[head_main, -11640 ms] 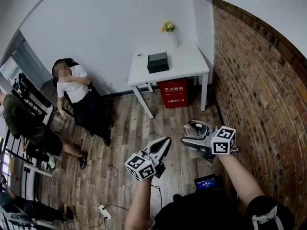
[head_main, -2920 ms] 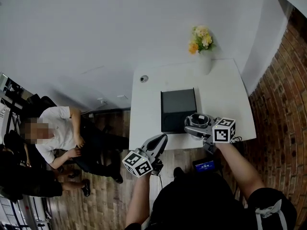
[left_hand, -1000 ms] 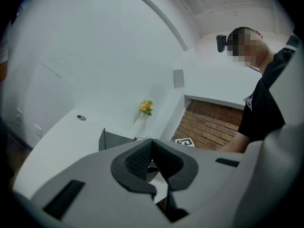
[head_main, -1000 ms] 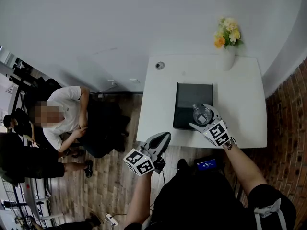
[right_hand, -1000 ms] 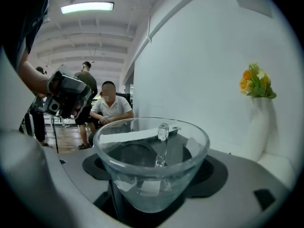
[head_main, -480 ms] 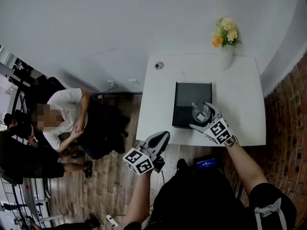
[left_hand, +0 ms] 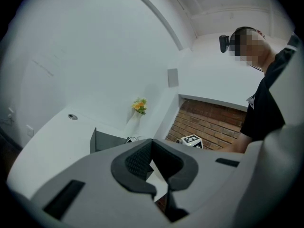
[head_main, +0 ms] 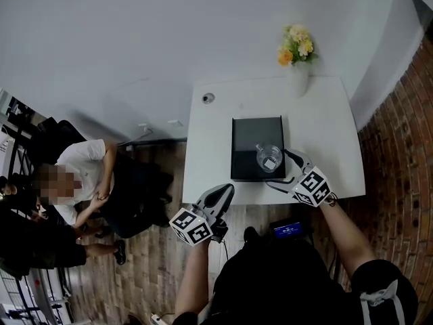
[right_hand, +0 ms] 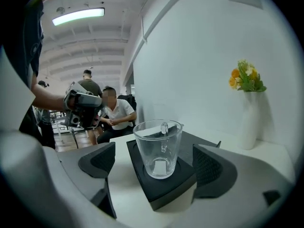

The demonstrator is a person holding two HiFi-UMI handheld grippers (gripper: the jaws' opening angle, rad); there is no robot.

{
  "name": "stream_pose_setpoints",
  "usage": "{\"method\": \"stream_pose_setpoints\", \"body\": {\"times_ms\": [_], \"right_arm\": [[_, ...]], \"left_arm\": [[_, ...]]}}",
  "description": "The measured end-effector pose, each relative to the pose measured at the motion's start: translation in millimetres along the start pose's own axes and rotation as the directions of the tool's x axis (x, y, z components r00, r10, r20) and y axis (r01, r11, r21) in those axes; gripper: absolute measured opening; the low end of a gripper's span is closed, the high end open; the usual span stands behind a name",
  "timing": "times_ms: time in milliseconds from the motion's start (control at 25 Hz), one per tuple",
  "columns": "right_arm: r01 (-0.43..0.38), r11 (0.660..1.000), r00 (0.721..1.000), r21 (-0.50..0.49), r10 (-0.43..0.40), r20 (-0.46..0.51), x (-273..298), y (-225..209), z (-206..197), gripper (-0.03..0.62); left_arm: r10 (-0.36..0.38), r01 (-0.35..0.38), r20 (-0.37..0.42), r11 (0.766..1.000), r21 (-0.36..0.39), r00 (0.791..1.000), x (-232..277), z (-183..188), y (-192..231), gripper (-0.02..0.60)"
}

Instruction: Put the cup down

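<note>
Right gripper (head_main: 279, 168) has pulled back off the cup (head_main: 268, 158) toward the table's near edge since half a sec ago, jaws just been opening. They're now spread wide either side of the glass, pads clear of it, nothing gripped. Cup's down: upright on the black box (head_main: 257, 144), at the box's 5 o'clock corner, close to both its near and right edges. In the right gripper view the cup (right_hand: 159, 148) sits in a round recess on the box top, handle on the far side.

Left gripper (head_main: 225, 191) hangs off the table at 7 o'clock from the box, over the wood floor (head_main: 155, 263), jaws together, empty.

Room to move: bare white table (head_main: 325, 134) at 3 o'clock of the box, more at 9 o'clock. Vase w/ flowers (head_main: 296, 80) at 1 o'clock by the far edge, well apart from the cup. Small round fitting (head_main: 208, 98) at 11 o'clock.

Brick wall (head_main: 406, 147) close along the table's right. White wall behind. Seated person (head_main: 81, 175) at 9 o'clock, well clear of the table.
</note>
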State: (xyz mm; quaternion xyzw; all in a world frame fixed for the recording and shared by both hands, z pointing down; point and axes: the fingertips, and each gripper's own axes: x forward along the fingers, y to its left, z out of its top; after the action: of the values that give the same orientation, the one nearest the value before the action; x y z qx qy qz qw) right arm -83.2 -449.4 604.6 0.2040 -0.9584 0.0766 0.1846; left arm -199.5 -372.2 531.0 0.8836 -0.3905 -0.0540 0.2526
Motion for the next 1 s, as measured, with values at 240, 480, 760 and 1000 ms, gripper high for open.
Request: {"method": "stream_pose_setpoints", "body": {"times_ms": [240, 480, 760, 1000], "right_arm": [[0.003, 0.983, 0.993, 0.185, -0.024, 0.111, -43, -3, 19, 0.495], [-0.104, 0.921, 0.943, 0.375, -0.028, 0.331, -88, 0, 71, 0.494], [-0.315, 0.818, 0.857, 0.48, 0.028, 0.514, -114, 29, 100, 0.193], [-0.359, 0.796, 0.846, 0.488, 0.057, 0.53, -108, 43, 104, 0.014]], "left_arm": [[-0.05, 0.05, -0.011, 0.999, -0.005, 0.999, 15, -2, -7, 0.008], [-0.108, 0.108, -0.01, 0.994, 0.015, 0.994, 24, 5, -20, 0.008], [-0.158, 0.158, 0.009, 0.987, -0.002, 0.987, 32, 6, -37, 0.008], [-0.18, 0.18, 0.026, 0.984, 0.002, 0.983, 35, 5, -49, 0.008]]}}
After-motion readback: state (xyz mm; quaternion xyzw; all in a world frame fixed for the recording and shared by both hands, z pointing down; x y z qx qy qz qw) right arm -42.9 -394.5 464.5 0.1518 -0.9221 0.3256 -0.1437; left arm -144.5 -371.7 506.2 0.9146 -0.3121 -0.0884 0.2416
